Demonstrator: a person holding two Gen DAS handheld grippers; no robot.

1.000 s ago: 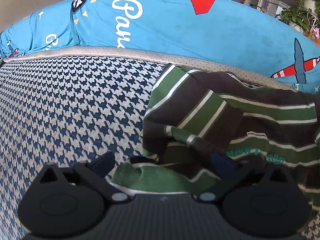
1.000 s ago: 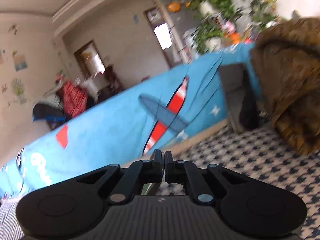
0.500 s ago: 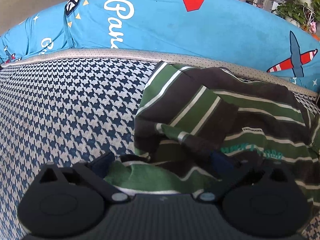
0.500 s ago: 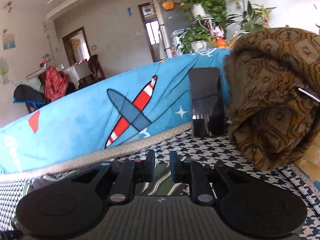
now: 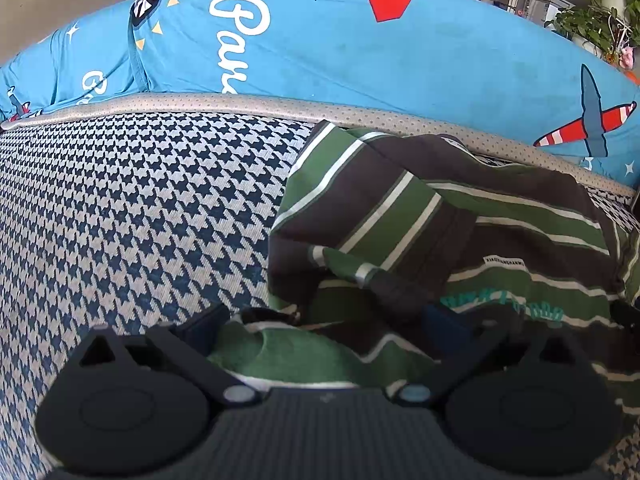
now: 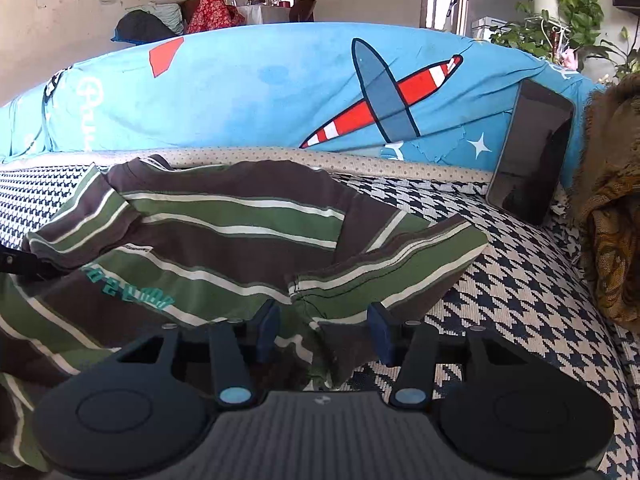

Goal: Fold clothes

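A green, dark brown and white striped shirt [image 5: 420, 216] lies crumpled on the houndstooth sofa seat [image 5: 140, 208]. My left gripper [image 5: 320, 328] is open, low over the shirt's near left edge, with a green fold between its blue pads. In the right wrist view the same shirt [image 6: 224, 232] spreads to the left, one sleeve [image 6: 400, 264] pointing right. My right gripper [image 6: 322, 330] is open, its fingers either side of a bunched bit of cloth by that sleeve. Whether either gripper touches the cloth is unclear.
A blue cushion cover with airplane prints [image 6: 280, 88] runs along the sofa back. A dark tablet [image 6: 532, 152] leans on it at the right, beside a brown patterned blanket [image 6: 612, 216]. Bare houndstooth seat [image 6: 520, 288] shows right of the shirt; plants [image 6: 556, 12] stand behind.
My right gripper has swung down from facing the room to the shirt and gone from shut to open. The left gripper stayed open and shifted only slightly over the shirt.
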